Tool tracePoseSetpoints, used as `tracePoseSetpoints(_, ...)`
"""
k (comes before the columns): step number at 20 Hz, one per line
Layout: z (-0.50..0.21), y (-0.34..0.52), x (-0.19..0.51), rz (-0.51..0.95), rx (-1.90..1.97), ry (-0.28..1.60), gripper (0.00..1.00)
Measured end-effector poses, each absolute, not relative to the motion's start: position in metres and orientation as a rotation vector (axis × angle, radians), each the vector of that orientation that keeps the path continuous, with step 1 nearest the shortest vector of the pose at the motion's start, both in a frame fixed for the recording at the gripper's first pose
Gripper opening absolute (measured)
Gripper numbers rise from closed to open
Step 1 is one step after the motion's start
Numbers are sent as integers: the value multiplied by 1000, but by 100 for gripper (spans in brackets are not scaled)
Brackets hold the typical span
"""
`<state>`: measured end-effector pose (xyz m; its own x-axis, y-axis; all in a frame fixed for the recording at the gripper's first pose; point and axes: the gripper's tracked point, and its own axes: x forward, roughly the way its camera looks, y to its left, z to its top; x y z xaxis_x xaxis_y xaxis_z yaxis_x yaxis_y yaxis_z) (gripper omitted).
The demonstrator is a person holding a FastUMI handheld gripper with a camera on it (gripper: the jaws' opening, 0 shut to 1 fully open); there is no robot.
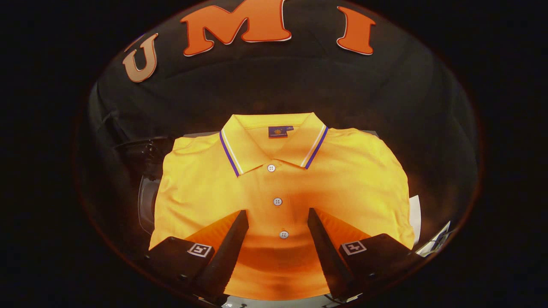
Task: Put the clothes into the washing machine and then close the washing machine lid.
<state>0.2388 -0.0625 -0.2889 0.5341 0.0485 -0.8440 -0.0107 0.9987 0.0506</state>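
Note:
A folded orange polo shirt (pixel 342 179) with a blue-and-white striped collar and white buttons lies flat just ahead of and under my fingers. My gripper (pixel 277 213) stands open above the shirt's button placket, one black finger (pixel 233 239) on each side of the lowest buttons. Nothing is held between them. Whether the fingertips touch the cloth cannot be told. A dark, glossy part of the washing machine (pixel 145 158) shows past the shirt's left edge, with a pale curved rim below it.
White paper or a card (pixel 415 218) pokes out from under the shirt's right side. A small white item with markings (pixel 436 239) lies beyond the right finger. A pale surface shows under the shirt's near edge.

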Motion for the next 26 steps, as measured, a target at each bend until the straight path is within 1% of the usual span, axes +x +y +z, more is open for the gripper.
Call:
tracePoseSetpoints(1,-288,-61,239,50,37,1009,94)
tracePoseSetpoints(8,-285,-57,241,66,50,995,47)
tracePoseSetpoints(9,-286,-57,241,63,56,1005,47)
tracePoseSetpoints(12,-284,-55,243,44,97,978,19)
tracePoseSetpoints(13,-283,-56,246,40,108,965,19)
tracePoseSetpoints(14,-283,-54,243,23,137,966,12)
tracePoseSetpoints(16,-282,-54,245,12,180,921,12)
tracePoseSetpoints(17,-286,-52,248,11,198,893,9)
tracePoseSetpoints(19,-278,-47,244,28,264,830,8)
tracePoseSetpoints(23,-242,-40,237,51,419,627,8)
tracePoseSetpoints(26,-210,-23,223,87,486,521,8)
